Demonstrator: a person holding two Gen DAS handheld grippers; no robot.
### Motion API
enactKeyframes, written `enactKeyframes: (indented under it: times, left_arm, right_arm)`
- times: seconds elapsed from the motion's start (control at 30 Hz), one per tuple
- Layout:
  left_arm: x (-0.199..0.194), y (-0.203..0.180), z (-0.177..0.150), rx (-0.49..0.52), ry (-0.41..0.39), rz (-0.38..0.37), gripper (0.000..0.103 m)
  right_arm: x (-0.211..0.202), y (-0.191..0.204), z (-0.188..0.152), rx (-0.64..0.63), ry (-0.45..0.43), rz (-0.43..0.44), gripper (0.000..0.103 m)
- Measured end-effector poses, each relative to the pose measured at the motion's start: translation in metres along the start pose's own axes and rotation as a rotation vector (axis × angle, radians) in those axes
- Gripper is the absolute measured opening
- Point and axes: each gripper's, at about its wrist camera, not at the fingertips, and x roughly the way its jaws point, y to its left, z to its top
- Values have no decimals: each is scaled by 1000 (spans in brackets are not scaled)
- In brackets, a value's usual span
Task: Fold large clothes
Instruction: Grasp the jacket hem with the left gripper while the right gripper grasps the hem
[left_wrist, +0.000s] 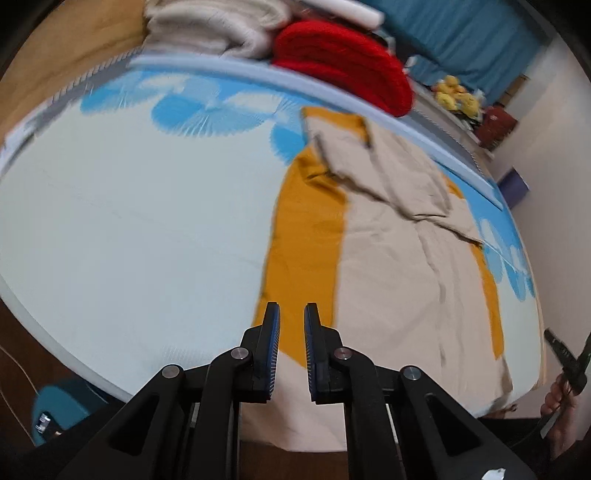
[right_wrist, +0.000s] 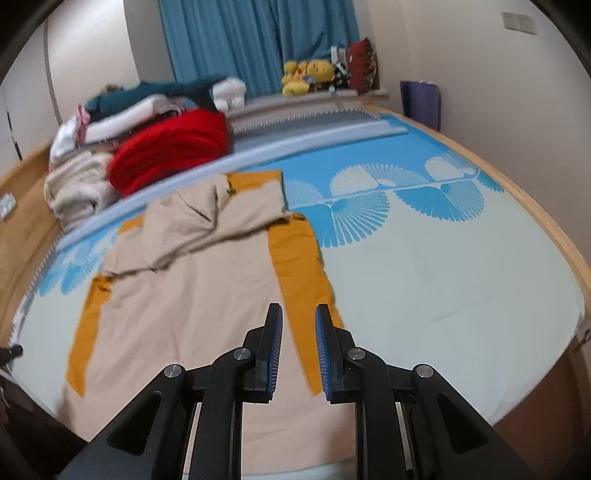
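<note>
Garment (right_wrist: 192, 295): beige and mustard, flat on bed (right_wrist: 443, 288), long axis running from near edge to far edge.
Left gripper (left_wrist: 291, 325): fingers narrowly apart, empty, over near hem.
Right gripper (right_wrist: 298, 325): fingers narrowly apart, empty, over near hem's mustard strip.

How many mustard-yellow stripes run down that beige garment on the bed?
2. One stripe runs along the beige garment's edge nearer the bare bed, one stripe along the opposite edge. More yellow shows near the folded top; some may be hidden.

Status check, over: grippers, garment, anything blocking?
Left gripper and right gripper empty, jaws narrow. Beige-and-mustard garment flat on bed, sleeves folded in. Nothing blocking.
</note>
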Motion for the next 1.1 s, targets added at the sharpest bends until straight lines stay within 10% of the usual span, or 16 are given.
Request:
enactKeyframes:
  times: [0.13, 0.37, 0.73, 0.77, 0.83, 0.93, 1.1]
  left_arm:
    - [36, 32, -7, -206, 141, -26, 9]
    - [71, 22, -25, -140, 290, 54, 24]
    - [79, 20, -59, -38, 395, 132, 22]
    - [76, 21, -63, -32, 401, 117, 5]
    - [57, 19, -63, -36, 344, 81, 2]
    - [16, 15, -59, -28, 205, -17, 2]
    - [48, 25, -80, -7, 382, 143, 10]
  right_arm:
    - [57, -22, -13, 82, 195, 17, 20]
    - [113, -56, -55, 181, 434, -106, 24]
    - [117, -47, -74, 99, 498, -112, 34]
    - [115, -47, -75, 105, 501, -107, 33]
    - [110, -49, -76, 136, 501, -70, 0]
    - [82, -48, -65, 173, 407, -17, 0]
    - [77, -83, -81, 301, 489, -116, 0]
